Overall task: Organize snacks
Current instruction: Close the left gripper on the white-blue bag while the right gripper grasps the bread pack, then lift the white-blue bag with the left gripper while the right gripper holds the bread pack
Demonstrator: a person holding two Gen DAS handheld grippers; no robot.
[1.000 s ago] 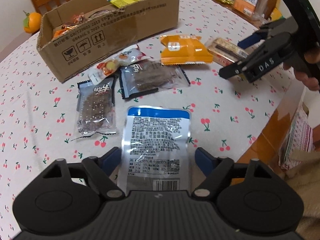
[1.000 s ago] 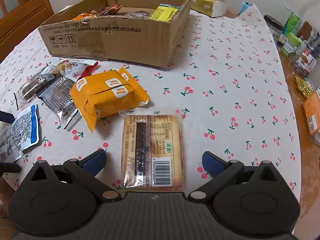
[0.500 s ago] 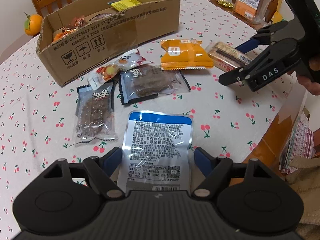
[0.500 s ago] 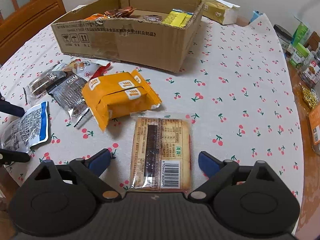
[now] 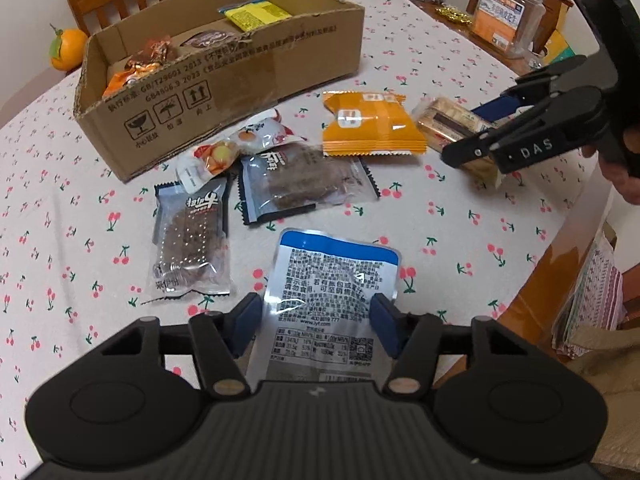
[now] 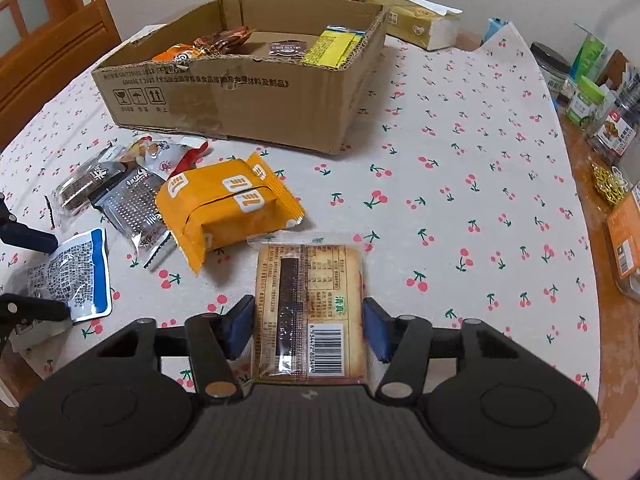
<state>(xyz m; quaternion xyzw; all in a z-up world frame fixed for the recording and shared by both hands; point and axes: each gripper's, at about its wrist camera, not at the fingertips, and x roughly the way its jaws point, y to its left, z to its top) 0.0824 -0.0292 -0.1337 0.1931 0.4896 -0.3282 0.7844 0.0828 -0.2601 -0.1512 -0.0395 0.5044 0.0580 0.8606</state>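
Observation:
My left gripper (image 5: 316,320) straddles a blue-and-white foil pouch (image 5: 328,288) lying print side up on the cherry-print tablecloth. Its jaws are closing and the blue pads touch the pouch's two long edges. My right gripper (image 6: 308,320) is closing its jaws on a tan cracker pack (image 6: 312,300) with a barcode, pads against both sides. In the left wrist view that gripper (image 5: 468,136) sits over the cracker pack (image 5: 444,120) at the right. An orange biscuit pack (image 6: 224,200) lies beside it. The open cardboard box (image 6: 240,100) behind holds several snacks.
Two dark jerky packets (image 5: 192,236) (image 5: 300,184) and a small egg packet (image 5: 224,152) lie before the box. An orange fruit (image 5: 64,50) and wooden chairs stand behind. Jars and packets (image 6: 592,92) crowd the bare wood beyond the cloth's right edge. A tissue box (image 6: 416,24) sits far back.
Both grippers' jaws have narrowed from wide apart to touching their packs. The right gripper has come a little lower over the cracker pack. The left has stayed put.

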